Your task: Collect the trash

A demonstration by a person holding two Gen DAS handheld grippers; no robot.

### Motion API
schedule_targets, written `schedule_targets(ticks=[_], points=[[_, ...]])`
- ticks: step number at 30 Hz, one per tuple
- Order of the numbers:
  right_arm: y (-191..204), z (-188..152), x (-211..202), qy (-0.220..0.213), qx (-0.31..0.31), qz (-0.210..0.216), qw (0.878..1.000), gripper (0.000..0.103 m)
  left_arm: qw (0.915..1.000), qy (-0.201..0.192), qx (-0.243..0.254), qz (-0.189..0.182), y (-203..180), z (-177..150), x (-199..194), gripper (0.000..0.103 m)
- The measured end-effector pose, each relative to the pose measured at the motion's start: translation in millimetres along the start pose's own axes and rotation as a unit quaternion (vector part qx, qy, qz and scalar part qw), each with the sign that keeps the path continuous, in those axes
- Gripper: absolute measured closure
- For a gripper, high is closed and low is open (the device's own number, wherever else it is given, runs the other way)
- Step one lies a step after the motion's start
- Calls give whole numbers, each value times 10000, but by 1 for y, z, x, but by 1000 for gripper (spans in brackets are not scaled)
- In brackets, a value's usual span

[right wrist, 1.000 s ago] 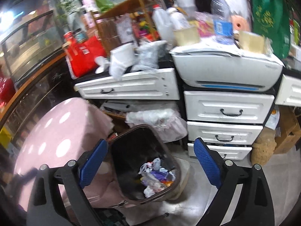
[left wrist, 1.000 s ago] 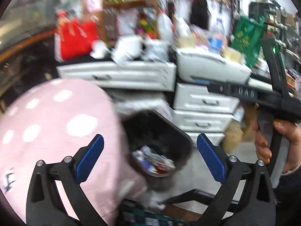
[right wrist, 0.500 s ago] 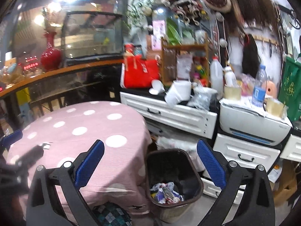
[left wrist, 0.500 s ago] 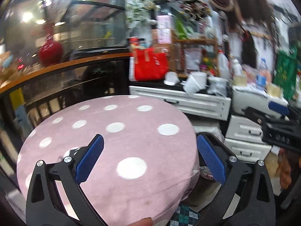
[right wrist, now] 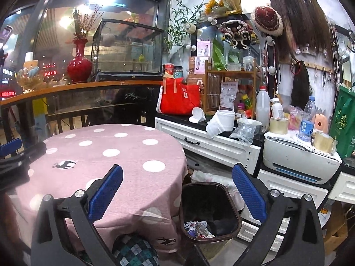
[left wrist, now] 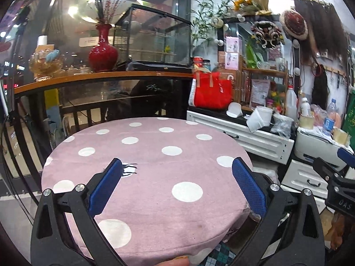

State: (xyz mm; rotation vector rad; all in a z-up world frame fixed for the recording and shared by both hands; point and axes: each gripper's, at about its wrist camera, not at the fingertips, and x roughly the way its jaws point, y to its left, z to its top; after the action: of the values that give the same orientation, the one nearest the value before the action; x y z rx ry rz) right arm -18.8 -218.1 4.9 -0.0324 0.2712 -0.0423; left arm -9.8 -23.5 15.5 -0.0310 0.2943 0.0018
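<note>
Your tools have swung up from the bin [right wrist: 208,212] to the bare pink tabletop [left wrist: 155,155]; left tool [left wrist: 176,185] and right tool [right wrist: 177,188] gape wide, empty; trash [right wrist: 197,229] lies binned off its right edge

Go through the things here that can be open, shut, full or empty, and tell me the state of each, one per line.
Left tool: open, nothing between its pads.
Right tool: open, nothing held.
Trash bin: upright beside the table, no lid, crumpled wrappers at the bottom, mostly unfilled.
Table: covered by a pink dotted cloth, no trash on it.
White drawers: all shut.
Red bag: upright on the counter.
</note>
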Motion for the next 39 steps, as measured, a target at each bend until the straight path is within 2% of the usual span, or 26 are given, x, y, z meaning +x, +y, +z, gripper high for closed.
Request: schedule_targets(ticks=[13,39], points=[[-1,0,-4,-63,102,74,9999,6,9996,-242,-16,106,2,0,-11,6],[1,0,-7,-64,115,82,9999,6,9997,-238,39,-38,-8,0,-15,6]])
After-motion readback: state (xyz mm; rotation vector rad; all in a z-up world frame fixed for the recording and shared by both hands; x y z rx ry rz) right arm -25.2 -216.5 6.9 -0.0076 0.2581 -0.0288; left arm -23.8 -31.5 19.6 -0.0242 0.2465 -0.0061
